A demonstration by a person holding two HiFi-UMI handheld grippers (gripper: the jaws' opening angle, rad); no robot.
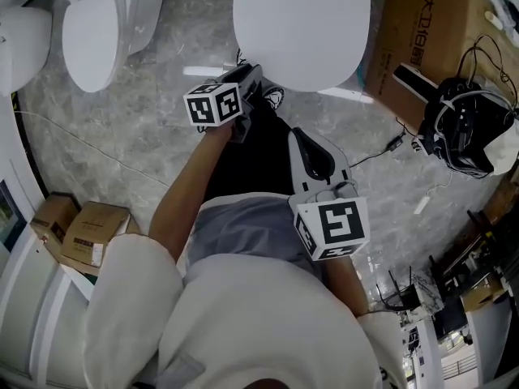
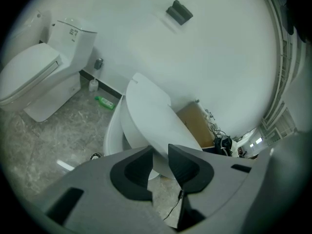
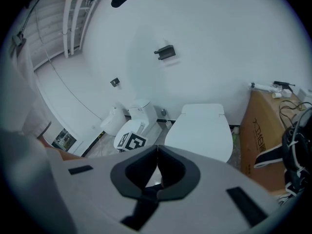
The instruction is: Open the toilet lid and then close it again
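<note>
The white toilet lid [image 1: 302, 23] fills the top centre of the head view. In the left gripper view the toilet lid [image 2: 146, 116] stands tilted up off the bowl. My left gripper [image 2: 158, 152] is shut on the lid's front edge, which fills the gap between its jaws. From above, the left gripper [image 1: 258, 78] reaches the lid's near rim. My right gripper [image 1: 302, 136] hangs back over the person's lap, apart from the lid. In its own view the right gripper [image 3: 157, 150] is shut with nothing in it, and the toilet lid [image 3: 202, 130] lies beyond.
A second toilet [image 1: 93, 31] stands to the left with its lid down. A large cardboard box [image 1: 422, 31] stands right of the toilet, with dark gear and cables [image 1: 466, 128] beside it. Small cartons [image 1: 81, 229] sit at the lower left. A green bottle [image 2: 105, 101] lies by the wall.
</note>
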